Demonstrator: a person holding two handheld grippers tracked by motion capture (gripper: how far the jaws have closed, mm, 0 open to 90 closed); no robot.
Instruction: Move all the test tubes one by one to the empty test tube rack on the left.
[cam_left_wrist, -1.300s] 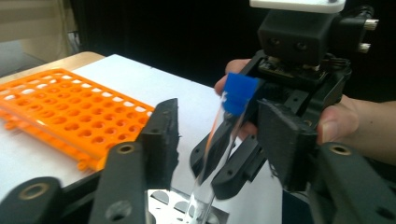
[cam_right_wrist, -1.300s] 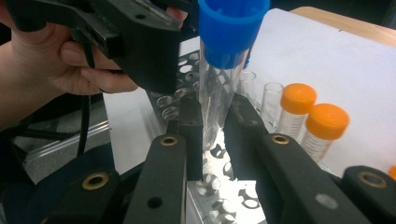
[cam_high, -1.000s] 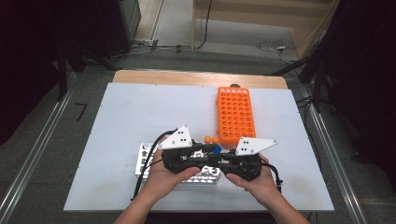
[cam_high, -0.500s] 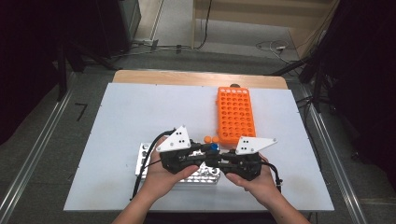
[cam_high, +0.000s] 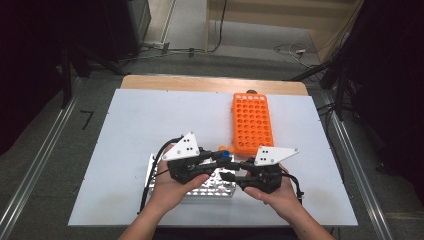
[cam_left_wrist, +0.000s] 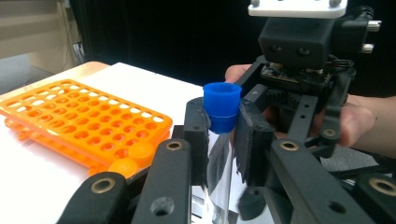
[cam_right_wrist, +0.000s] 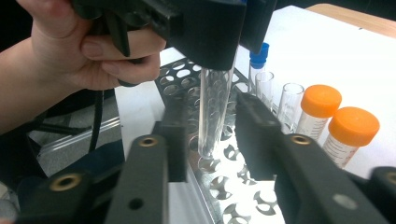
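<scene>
Clear glass test tube with a blue screw cap (cam_left_wrist: 222, 140): it's clamped upright in the left hand-held gripper (cam_left_wrist: 223, 140), pads pressing on it just below the cap, tube body hanging down btw them. In the right gripper view the same tube (cam_right_wrist: 212, 112) drops out of the left hand-held gripper's black body, its rounded bottom just above the holes of the perforated silver metal rack (cam_right_wrist: 210, 172); touching or not, hard to say from here. The right hand-held gripper (cam_right_wrist: 208, 135) sits either side of the tube's lower part, jaws just been opening, visible gap on both sides, so parted and not pressing, tube btw them.

High view: both hand-held grippers, left (cam_high: 222, 157) and right (cam_high: 235, 172), meet nose to nose over the metal rack (cam_high: 220, 190) near the front-centre of the white worktop (cam_high: 130, 130), one hand on each. Just beyond the rack stand two plastic tubes with orange caps (cam_right_wrist: 336, 123), w/ a few open clear tubes (cam_right_wrist: 280, 100) and a blue-capped one beside them. Farther back, a flat orange plastic rack with many round holes (cam_high: 251, 122) lies lengthwise, right of centre, close to the grippers but apart from the metal rack. Two small orange caps (cam_left_wrist: 133, 158) rest against its near end.
</scene>
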